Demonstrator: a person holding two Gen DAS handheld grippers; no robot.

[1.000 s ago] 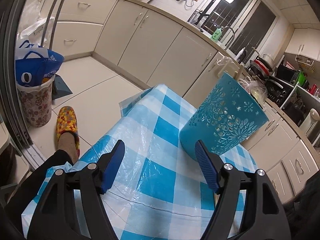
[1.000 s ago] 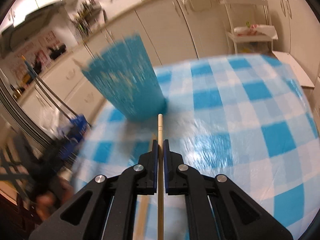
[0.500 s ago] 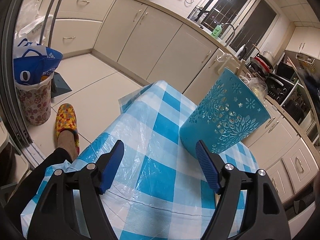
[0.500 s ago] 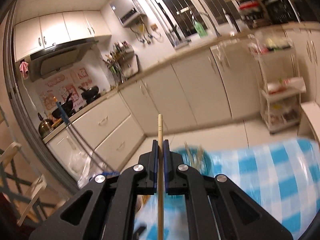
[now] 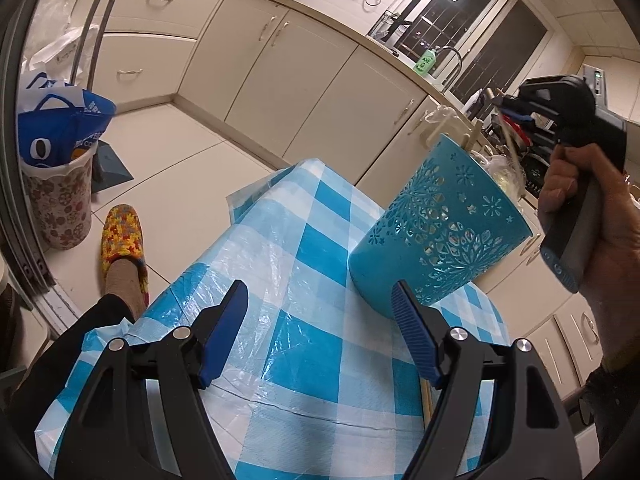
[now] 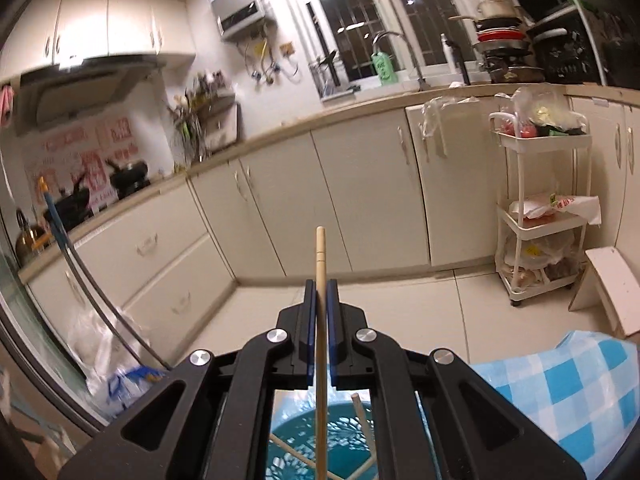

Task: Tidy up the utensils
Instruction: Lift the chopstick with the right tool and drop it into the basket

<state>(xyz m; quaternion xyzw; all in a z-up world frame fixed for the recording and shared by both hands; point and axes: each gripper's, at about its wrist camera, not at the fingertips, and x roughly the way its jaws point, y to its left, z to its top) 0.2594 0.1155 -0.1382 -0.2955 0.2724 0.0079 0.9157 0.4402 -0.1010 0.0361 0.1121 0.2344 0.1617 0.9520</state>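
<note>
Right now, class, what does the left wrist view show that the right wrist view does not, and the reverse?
Only the left wrist view: the open left gripper, the colourful slipper, and the hand holding the right gripper. Only the right wrist view: the white wheeled shelf cart and the chopsticks already inside. Both show the turquoise perforated plastic holder, the checked blue tablecloth, and the right gripper clamping a wooden chopstick.

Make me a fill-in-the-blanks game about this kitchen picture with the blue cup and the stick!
1. The right gripper is shut on a wooden ____.
2. The teal holder stands on a tablecloth checked blue and ____.
3. The left gripper has its jaws ____ and holds nothing.
4. The person's foot on the floor wears a colourful ____.

Missing words: chopstick; white; open; slipper
</note>
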